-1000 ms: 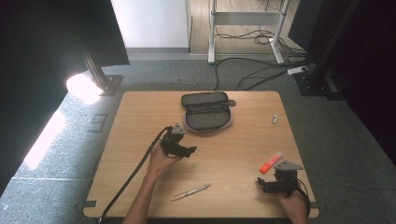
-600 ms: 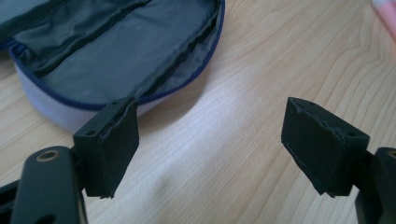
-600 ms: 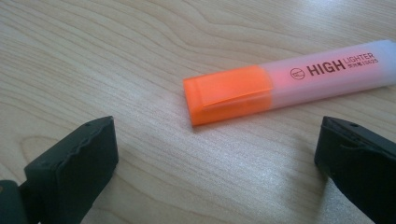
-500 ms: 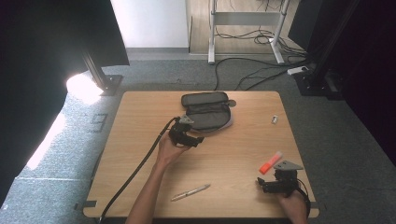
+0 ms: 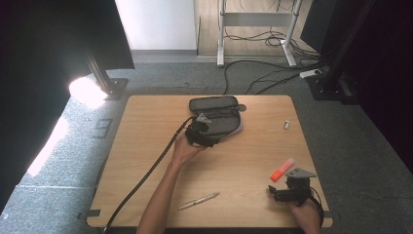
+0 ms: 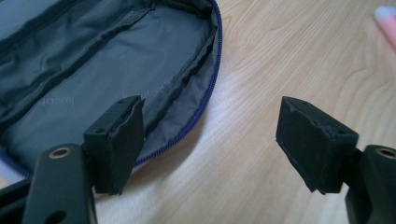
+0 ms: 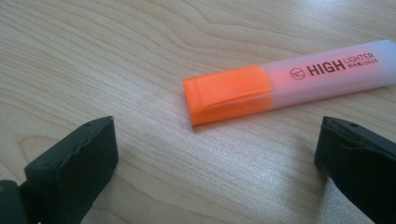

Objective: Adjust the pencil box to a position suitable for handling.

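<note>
**Left gripper closes in on the open pencil case**

Our left gripper hangs at the near edge of the open pencil case, its jaws apart and just now narrowing, with nothing yet between them. In the left gripper view, one jaw sits over the case's front lip and the other stands over bare wood. Our right gripper rests near the table's right front corner, jaws wide and empty, with the orange highlighter lying just ahead of them on the table.

We see a few ways this could slip. The case is soft grey fabric with a blue zipper edge; if we pinch only the thin lip, the cloth may fold or slide out of the pads. A push rather than a pinch would likely shove the light case across the smooth wood. The trailing cable could also drag against the case as we turn.

The highlighter is a flat-sided plastic bar, orange cap and frosted body, which looks slick and may skate if we clamp it off-centre. A slim silver pen lies near the front edge, well apart from both grippers.
</note>
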Tool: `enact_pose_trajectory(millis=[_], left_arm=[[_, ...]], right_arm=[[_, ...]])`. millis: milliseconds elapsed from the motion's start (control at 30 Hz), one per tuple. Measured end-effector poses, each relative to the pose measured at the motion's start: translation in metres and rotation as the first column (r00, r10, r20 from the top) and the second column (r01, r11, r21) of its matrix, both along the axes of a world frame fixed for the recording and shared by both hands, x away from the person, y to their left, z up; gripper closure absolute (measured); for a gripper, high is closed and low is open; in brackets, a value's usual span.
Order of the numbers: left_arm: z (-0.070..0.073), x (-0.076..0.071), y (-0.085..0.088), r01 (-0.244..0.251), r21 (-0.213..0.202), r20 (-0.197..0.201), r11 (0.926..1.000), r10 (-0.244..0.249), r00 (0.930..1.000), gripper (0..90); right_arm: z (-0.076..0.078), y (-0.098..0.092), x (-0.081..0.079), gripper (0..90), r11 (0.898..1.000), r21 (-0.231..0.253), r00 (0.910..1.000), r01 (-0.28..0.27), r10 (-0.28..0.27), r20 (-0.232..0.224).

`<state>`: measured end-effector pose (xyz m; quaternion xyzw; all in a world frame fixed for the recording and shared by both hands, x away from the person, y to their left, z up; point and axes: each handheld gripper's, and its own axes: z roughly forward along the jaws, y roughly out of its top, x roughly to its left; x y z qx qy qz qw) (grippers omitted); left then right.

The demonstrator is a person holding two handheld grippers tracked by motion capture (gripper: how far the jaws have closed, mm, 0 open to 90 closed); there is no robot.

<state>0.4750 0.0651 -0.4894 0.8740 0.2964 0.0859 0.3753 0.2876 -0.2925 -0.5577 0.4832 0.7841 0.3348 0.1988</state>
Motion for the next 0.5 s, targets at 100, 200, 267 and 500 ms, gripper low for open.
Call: enact_pose_trajectory(millis=[100,200,267,500], left_arm=[[-0.004,0.006,-0.005,0.010,0.007,-0.021,0.9999,-0.010,0.9997,26.5],[-0.009,0.010,-0.009,0.018,-0.002,-0.025,0.9998,-0.018,0.9995,30.6],[-0.014,0.012,-0.011,0.018,-0.016,-0.038,0.9997,-0.019,0.9991,33.8],[-0.029,0.017,-0.015,0.023,0.002,-0.048,0.9997,-0.023,0.9986,46.3]], right_arm=[[0.000,0.000,0.000,0.0,1.000,0.000,1.0000,-0.007,0.007,-0.001],[0.000,0.000,0.000,0.0,1.000,0.000,1.0000,-0.007,0.007,0.000],[0.000,0.000,0.000,0.0,1.000,0.000,1.0000,-0.009,0.009,0.000],[0.000,0.000,0.000,0.0,1.000,0.000,0.9999,-0.011,0.011,-0.001]])
